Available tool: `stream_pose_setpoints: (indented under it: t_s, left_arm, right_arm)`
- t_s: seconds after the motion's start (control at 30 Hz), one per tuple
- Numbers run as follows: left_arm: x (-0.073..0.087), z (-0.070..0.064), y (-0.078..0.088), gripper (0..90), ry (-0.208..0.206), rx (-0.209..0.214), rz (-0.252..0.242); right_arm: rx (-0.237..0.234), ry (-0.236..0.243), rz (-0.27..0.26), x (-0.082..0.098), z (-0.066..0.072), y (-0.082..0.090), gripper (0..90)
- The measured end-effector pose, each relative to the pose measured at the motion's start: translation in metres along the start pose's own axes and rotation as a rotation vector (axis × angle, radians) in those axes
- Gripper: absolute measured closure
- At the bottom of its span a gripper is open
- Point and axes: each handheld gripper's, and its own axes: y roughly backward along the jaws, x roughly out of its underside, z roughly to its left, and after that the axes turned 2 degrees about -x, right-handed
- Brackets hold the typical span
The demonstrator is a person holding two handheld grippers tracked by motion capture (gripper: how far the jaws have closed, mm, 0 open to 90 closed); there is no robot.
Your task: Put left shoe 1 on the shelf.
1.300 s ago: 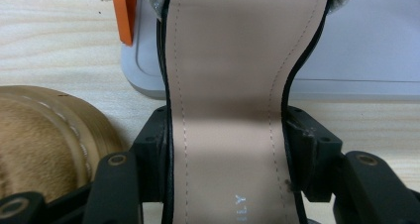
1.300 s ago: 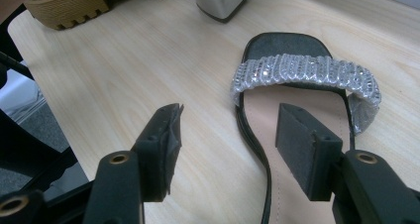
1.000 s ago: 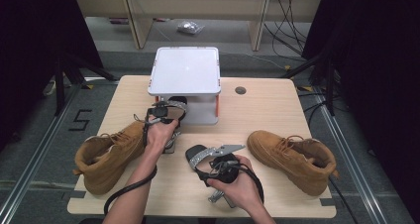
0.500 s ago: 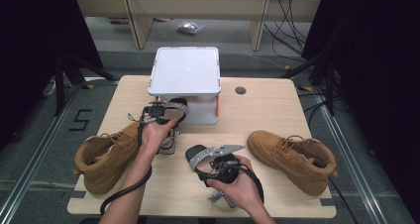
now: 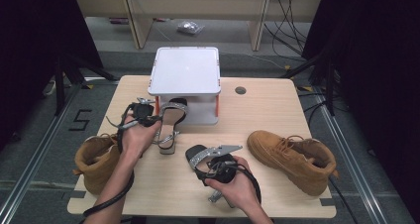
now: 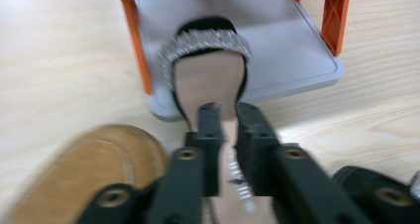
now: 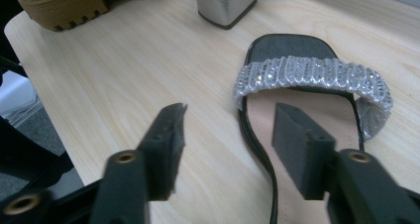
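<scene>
A black sandal (image 5: 171, 127) with a glitter band (image 6: 205, 43) and a silver block heel has its toe on the lower shelf (image 6: 297, 45) of the grey rack (image 5: 185, 70). My left gripper (image 5: 157, 116) (image 6: 225, 110) has just been closing and is shut on this sandal's rear part. The matching sandal (image 5: 203, 154) (image 7: 307, 70) lies flat on the table. My right gripper (image 5: 200, 164) (image 7: 228, 120) has been closing. It stands open astride that sandal's edge, one jaw over the insole and one over bare wood.
A tan boot (image 5: 96, 162) lies at the table's front left and another tan boot (image 5: 292, 157) at the right. The wooden table (image 5: 257, 110) has a round hole (image 5: 240, 90) behind the rack. Black curtains and cables surround it.
My left hand has shifted left and a little up beside the rack, with the sandal's heel now showing to its right. The right hand has stayed in place.
</scene>
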Motion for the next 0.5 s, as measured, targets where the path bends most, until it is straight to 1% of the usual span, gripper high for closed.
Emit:
stream_pose_setpoints:
  t_s: [0.03, 0.07, 0.1, 0.13, 0.17, 0.2, 0.23, 0.27, 0.3, 0.33, 0.37, 0.4, 0.43, 0.47, 0.5]
  left_arm:
    - [-0.001, 0.003, 0.009, 87.5, -0.024, 0.011, -0.017]
    - [-0.002, 0.005, 0.015, 89.1, -0.038, 0.01, -0.026]
    - [-0.003, 0.006, 0.022, 89.4, -0.053, 0.012, -0.044]
    - [-0.003, 0.006, 0.022, 89.4, -0.053, 0.012, -0.044]
    - [-0.004, 0.007, 0.027, 89.5, -0.061, 0.021, -0.058]
    - [-0.006, 0.008, 0.03, 89.5, -0.07, 0.021, -0.064]
    - [-0.008, 0.008, 0.036, 89.5, -0.074, 0.015, -0.073]
    - [-0.011, 0.009, 0.039, 89.6, -0.084, 0.018, -0.082]
    - [-0.014, 0.01, 0.043, 89.6, -0.1, 0.016, -0.095]
    - [-0.019, 0.011, 0.047, 89.6, -0.12, 0.016, -0.107]
    - [-0.023, 0.012, 0.048, 89.6, -0.13, 0.016, -0.119]
    - [-0.026, 0.012, 0.048, 89.6, -0.137, 0.017, -0.127]
    - [-0.032, 0.014, 0.047, 89.6, -0.142, 0.018, -0.135]
    - [-0.035, 0.017, 0.047, 89.7, -0.161, 0.012, -0.126]
    - [-0.041, 0.02, 0.045, 89.7, -0.168, 0.005, -0.132]
  right_arm:
    - [-0.001, 0.0, -0.005, 0.0, 0.0, -0.001, 53.6]
    - [-0.004, 0.0, -0.024, 0.0, 0.0, -0.003, 57.4]
    - [0.005, -0.017, -0.008, 0.0, 0.001, -0.002, 60.4]
    - [0.005, -0.017, -0.008, 0.0, 0.001, -0.002, 60.4]
    - [0.004, -0.027, -0.002, -0.002, 0.003, -0.004, 68.4]
    - [0.004, -0.027, -0.002, -0.002, 0.003, -0.004, 68.4]
    - [0.003, -0.002, -0.033, -0.003, 0.002, -0.009, 75.2]
    - [0.005, 0.007, -0.014, -0.005, 0.003, -0.009, 78.3]
    - [0.005, 0.007, -0.014, -0.005, 0.003, -0.009, 78.3]
    - [0.01, 0.031, -0.02, -0.007, 0.002, -0.012, 81.6]
    - [0.001, 0.016, -0.019, -0.012, 0.006, -0.015, 88.0]
    - [0.001, 0.016, -0.019, -0.012, 0.006, -0.015, 88.0]
    - [0.002, 0.023, -0.025, -0.014, 0.007, -0.017, 90.0]
    - [-0.003, 0.026, -0.033, -0.017, 0.007, -0.02, 90.0]
    - [-0.007, 0.02, -0.033, -0.019, 0.009, -0.022, 90.0]
